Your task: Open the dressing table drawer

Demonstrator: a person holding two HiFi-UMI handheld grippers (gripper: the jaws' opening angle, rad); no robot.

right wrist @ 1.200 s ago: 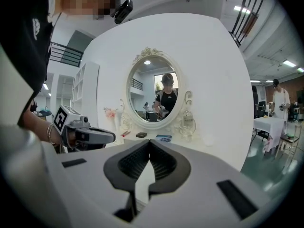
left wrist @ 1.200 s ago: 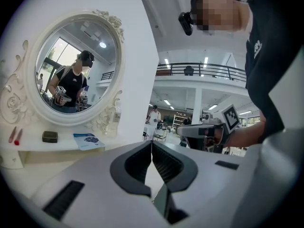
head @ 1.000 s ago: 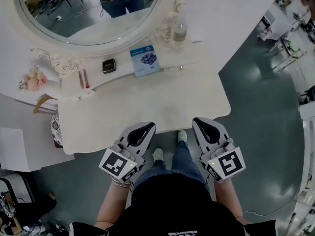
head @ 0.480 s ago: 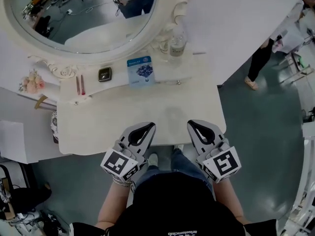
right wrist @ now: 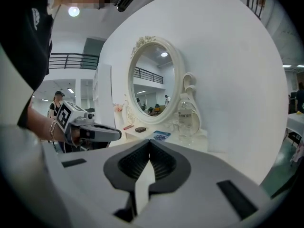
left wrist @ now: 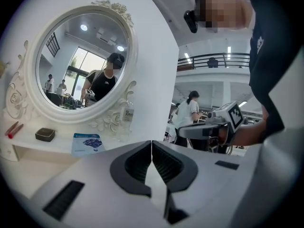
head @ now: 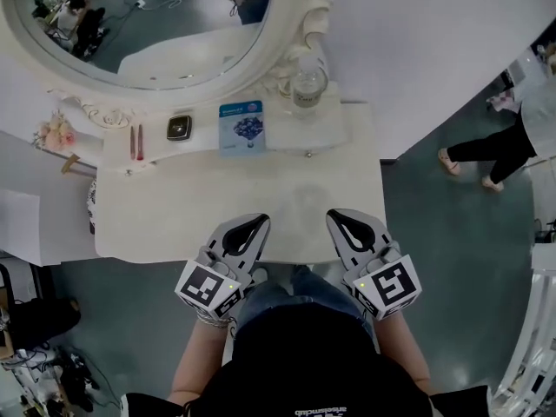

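Head view: with the left gripper [head: 261, 221] and right gripper [head: 334, 217] both pressed together and empty at the near edge of the dressing table [head: 287, 200], one is best spread, closed on the drawer knob [head: 307, 154] at the table's back tier, and drawn straight out.

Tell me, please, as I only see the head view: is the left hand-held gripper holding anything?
Observer: No. The left gripper view shows the left hand-held gripper with its jaws together and nothing between them.
Operator: Thank you. And the right one?
Observer: The right hand-held gripper is likewise shut and empty in its own view.
Operator: Is the bottle standing?
Observer: Yes, the right gripper view shows the clear bottle upright beside the mirror.
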